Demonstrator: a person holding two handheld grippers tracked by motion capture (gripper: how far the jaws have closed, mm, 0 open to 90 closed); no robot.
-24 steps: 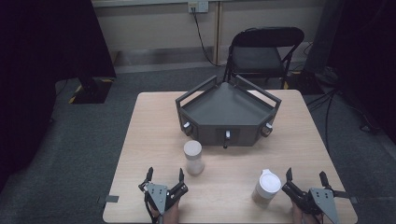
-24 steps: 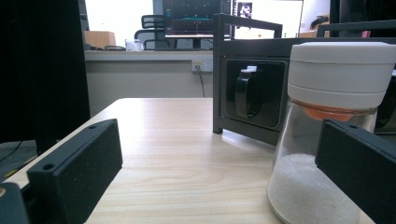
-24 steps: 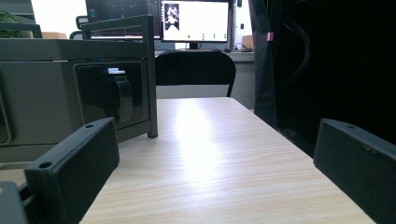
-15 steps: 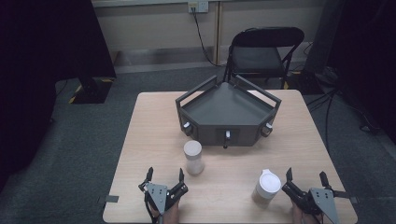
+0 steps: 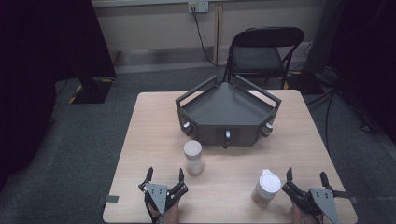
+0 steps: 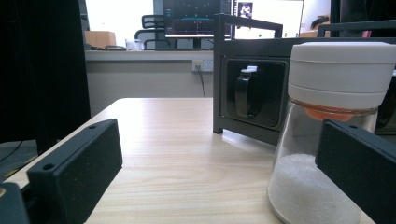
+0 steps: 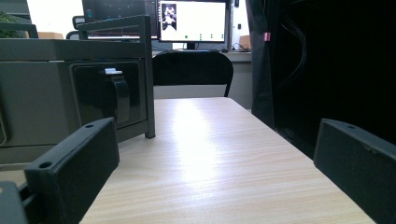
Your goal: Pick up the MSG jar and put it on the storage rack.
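A dark grey angular rack stands at the back middle of the wooden table. Two white-capped jars stand in front of it: one near the centre, one toward the front right. My left gripper rests open at the table's front edge, just left of the centre jar. In the left gripper view that jar holds white grains and stands beside the right jaw, apart from it. My right gripper is open at the front right corner, just right of the other jar, with bare table between its jaws.
A black folding chair stands behind the table. A cable hangs from a wall socket. Dark curtains flank both sides. The rack has black latches on its front faces. Grey carpet surrounds the table.
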